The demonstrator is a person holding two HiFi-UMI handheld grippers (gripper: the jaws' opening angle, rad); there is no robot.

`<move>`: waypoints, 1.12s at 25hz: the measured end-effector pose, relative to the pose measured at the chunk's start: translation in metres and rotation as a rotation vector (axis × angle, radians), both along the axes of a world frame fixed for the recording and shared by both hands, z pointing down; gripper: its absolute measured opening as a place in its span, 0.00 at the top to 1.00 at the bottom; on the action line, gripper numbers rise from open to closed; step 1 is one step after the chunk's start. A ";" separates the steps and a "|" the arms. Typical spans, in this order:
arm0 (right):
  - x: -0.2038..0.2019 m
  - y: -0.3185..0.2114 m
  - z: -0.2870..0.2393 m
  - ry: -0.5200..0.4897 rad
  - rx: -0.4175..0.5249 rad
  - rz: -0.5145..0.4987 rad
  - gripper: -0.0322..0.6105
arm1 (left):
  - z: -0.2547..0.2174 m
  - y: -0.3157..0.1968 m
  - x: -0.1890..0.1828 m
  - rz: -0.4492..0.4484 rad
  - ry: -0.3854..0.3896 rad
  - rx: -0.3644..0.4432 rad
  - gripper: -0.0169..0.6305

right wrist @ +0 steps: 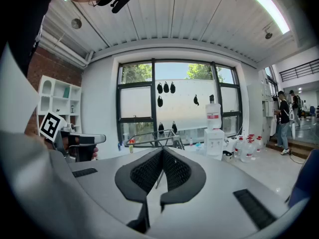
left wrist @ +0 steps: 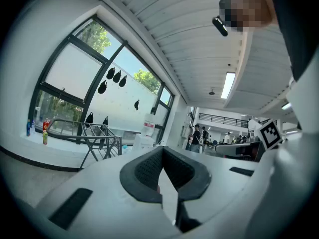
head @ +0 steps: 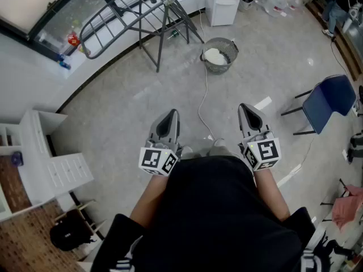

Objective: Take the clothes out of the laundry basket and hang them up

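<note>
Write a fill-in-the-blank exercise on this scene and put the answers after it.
The left tool and the right tool both have jaws that are ____.
The laundry basket holds a ____ garment.
The chair at the right is ____.
Answers: shut; white; blue.

Clothes (head: 214, 55) in basket (head: 232, 47), rt of rack (head: 161, 38).
</note>
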State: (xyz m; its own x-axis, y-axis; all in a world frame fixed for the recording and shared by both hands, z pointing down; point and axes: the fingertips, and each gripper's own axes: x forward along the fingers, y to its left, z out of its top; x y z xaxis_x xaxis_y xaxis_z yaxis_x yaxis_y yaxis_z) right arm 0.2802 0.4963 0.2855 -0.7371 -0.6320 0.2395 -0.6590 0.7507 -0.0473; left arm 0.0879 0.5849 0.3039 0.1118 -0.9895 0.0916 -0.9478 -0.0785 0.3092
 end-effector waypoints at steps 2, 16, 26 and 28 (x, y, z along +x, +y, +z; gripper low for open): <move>0.002 -0.002 0.001 0.002 0.005 -0.002 0.95 | 0.003 -0.002 0.003 0.001 0.003 0.004 0.98; 0.008 0.011 -0.017 -0.120 0.010 0.028 0.95 | 0.002 0.007 0.007 0.116 0.036 0.044 0.98; -0.027 0.044 0.009 -0.054 -0.057 -0.004 0.76 | 0.034 0.033 -0.025 0.161 0.084 -0.009 0.62; -0.029 0.052 0.018 -0.045 -0.078 -0.007 0.75 | 0.041 0.042 -0.027 0.176 0.092 -0.013 0.60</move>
